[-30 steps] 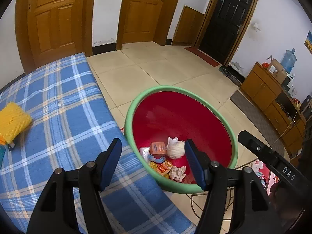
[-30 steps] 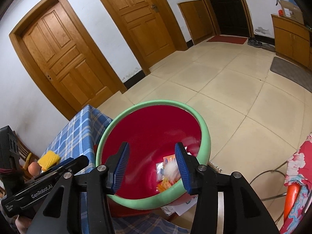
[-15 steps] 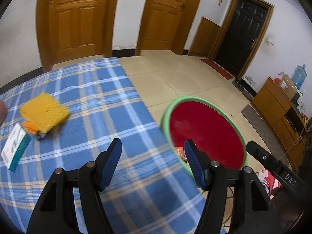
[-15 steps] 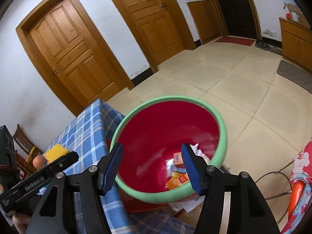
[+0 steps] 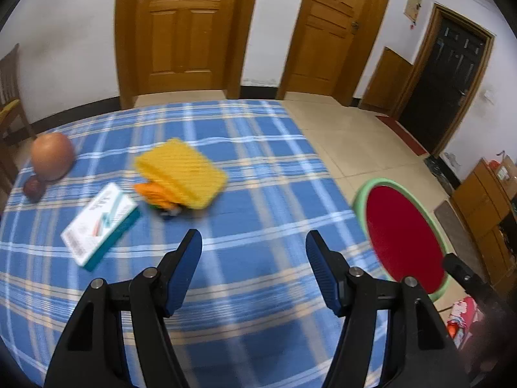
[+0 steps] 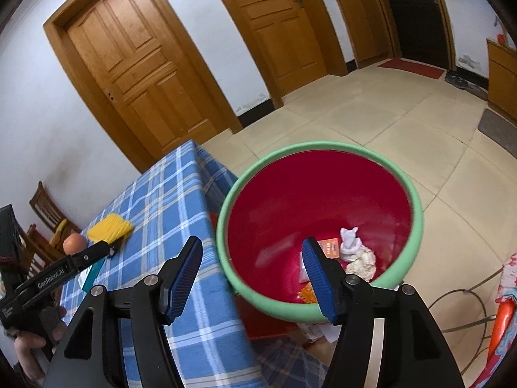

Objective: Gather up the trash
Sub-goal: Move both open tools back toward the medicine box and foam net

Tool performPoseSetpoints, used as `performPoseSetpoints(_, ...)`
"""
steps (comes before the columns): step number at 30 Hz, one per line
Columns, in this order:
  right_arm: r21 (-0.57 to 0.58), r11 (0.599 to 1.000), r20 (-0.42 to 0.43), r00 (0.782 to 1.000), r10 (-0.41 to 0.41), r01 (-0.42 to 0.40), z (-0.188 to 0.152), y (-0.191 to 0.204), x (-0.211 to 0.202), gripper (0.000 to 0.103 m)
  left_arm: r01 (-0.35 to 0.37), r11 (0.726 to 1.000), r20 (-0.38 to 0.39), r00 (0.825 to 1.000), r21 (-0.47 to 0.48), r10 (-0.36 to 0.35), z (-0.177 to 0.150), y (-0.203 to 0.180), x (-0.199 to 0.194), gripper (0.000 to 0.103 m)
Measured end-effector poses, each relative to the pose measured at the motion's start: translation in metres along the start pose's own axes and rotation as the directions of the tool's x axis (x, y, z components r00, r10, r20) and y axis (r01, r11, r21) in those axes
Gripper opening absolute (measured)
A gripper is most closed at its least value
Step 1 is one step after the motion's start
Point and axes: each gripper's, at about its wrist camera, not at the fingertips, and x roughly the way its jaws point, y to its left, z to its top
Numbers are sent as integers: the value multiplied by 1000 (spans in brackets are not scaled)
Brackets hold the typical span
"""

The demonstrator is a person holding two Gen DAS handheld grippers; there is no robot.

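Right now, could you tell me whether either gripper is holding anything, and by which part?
Nothing is held: left gripper and right gripper both stand open and empty.

blue plaid tablecloth (image 5: 258, 194), wooden doors (image 5: 181, 29), a chair (image 6: 45, 210) behind.

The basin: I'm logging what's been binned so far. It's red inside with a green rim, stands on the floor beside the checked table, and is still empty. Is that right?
Not quite. The basin is not empty: the right wrist view shows crumpled white tissue, a small orange box and an orange wrapper in it. The red inside, green rim and place on the floor beside the checked table are right.
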Motion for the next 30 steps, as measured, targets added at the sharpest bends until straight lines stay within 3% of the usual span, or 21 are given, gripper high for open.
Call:
performPoseSetpoints(11,-45,999,-31,999,19,-20,-7,27,11,68,-114,991,-7,993,-64,114,-5,68,-9,66)
performPoseSetpoints(20,-85,996,-63,997,33,-38,-12,48,20,69,-212,977,-30,977,-31,212,-3,105,1,72)
performPoseSetpoints(30,-124,991,-92,995,37,-48,-14,70,31,69,-246,969,-87,965,23,248,-3,129,29,78)
